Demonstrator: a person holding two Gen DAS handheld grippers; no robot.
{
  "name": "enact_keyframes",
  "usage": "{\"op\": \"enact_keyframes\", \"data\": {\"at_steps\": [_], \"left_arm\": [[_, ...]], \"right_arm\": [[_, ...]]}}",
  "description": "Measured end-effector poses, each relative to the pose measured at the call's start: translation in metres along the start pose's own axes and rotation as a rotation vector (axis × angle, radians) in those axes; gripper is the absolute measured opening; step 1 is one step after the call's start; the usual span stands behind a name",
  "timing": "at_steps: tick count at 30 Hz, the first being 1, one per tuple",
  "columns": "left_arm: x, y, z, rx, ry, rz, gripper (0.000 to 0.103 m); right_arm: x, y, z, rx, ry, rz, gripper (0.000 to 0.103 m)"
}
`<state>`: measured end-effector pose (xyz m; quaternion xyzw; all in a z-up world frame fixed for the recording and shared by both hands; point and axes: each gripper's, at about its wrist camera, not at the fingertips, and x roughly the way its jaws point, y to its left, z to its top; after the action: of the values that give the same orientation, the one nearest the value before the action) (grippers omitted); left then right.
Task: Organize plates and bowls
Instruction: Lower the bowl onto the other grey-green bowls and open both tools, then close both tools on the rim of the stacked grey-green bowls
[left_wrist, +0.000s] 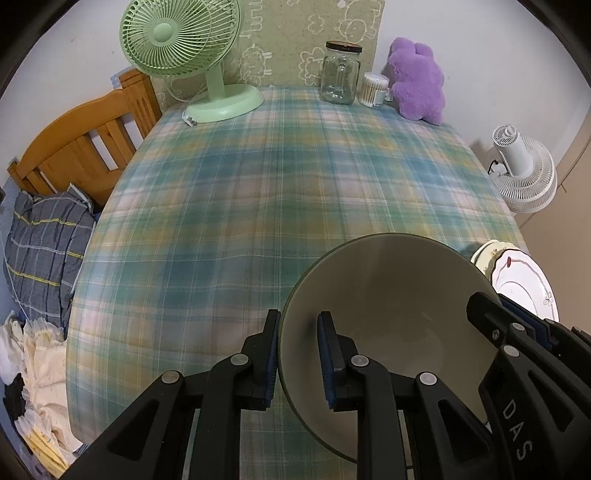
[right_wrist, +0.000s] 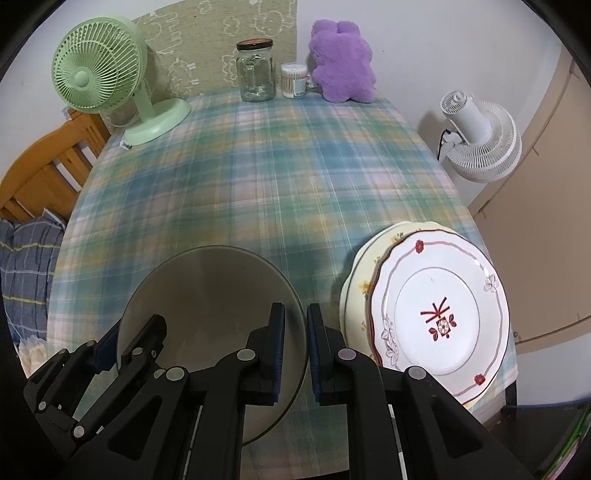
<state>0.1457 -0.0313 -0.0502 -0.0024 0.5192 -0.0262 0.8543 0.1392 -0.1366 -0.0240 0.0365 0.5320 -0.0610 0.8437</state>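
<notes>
Bowl (right_wrist: 210, 314) rim straddled by both tongs: left gripper (left_wrist: 298, 354) on its left edge, right gripper (right_wrist: 295, 347) on its right, neither visibly clamped. Stacked plates (right_wrist: 436, 306) just right. Squeeze evenly, lift level.

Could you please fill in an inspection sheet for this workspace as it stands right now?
Surface: table covered by a plaid cloth.
Job's things: grey bowl near the front; two stacked plates to its right, the red-patterned one on top.
Clutter: green fan, glass jar, cotton swab tub and purple plush toy along the far edge.
Grippers: left tool straddles the bowl's left rim, right tool its right rim; jaws look slightly apart.
Cables: dark cord at the white fan.
Surroundings: wooden bed frame, bedding.
</notes>
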Motion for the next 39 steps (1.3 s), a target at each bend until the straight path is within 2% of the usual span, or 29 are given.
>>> {"op": "enact_keyframes", "data": {"at_steps": [5, 13, 15, 17, 19, 21, 26, 32, 39], "left_arm": [[-0.002, -0.003, -0.001, 0.024, 0.004, -0.002, 0.018], [-0.009, 0.0, -0.002, 0.031, 0.028, -0.079, 0.041], [-0.014, 0.0, -0.002, 0.042, 0.028, -0.098, 0.051], [-0.017, 0.001, -0.001, 0.044, 0.023, -0.112, 0.058], [-0.021, 0.001, 0.0, 0.047, 0.011, -0.135, 0.063], [-0.022, 0.002, 0.0, 0.047, 0.005, -0.142, 0.07], [-0.023, 0.003, -0.001, 0.035, 0.007, -0.176, 0.081], [-0.011, 0.0, -0.003, 0.015, 0.028, -0.211, 0.086], [0.007, 0.001, -0.007, -0.067, 0.073, -0.147, 0.086]], "right_arm": [[0.002, 0.0, 0.0, 0.004, 0.008, -0.003, 0.015], [-0.004, -0.005, -0.003, 0.006, -0.003, 0.022, 0.017], [-0.01, -0.005, -0.003, -0.006, -0.012, 0.011, 0.018], [-0.015, -0.008, -0.002, -0.008, -0.016, 0.01, 0.025], [-0.022, -0.012, -0.002, -0.004, -0.031, 0.006, 0.054], [-0.03, -0.018, -0.002, 0.016, -0.062, 0.003, 0.067], [-0.034, -0.029, -0.001, 0.022, -0.069, -0.001, 0.068], [-0.018, -0.045, -0.003, 0.047, -0.027, 0.07, 0.071], [0.006, -0.054, 0.003, 0.045, 0.024, 0.15, 0.075]]}}
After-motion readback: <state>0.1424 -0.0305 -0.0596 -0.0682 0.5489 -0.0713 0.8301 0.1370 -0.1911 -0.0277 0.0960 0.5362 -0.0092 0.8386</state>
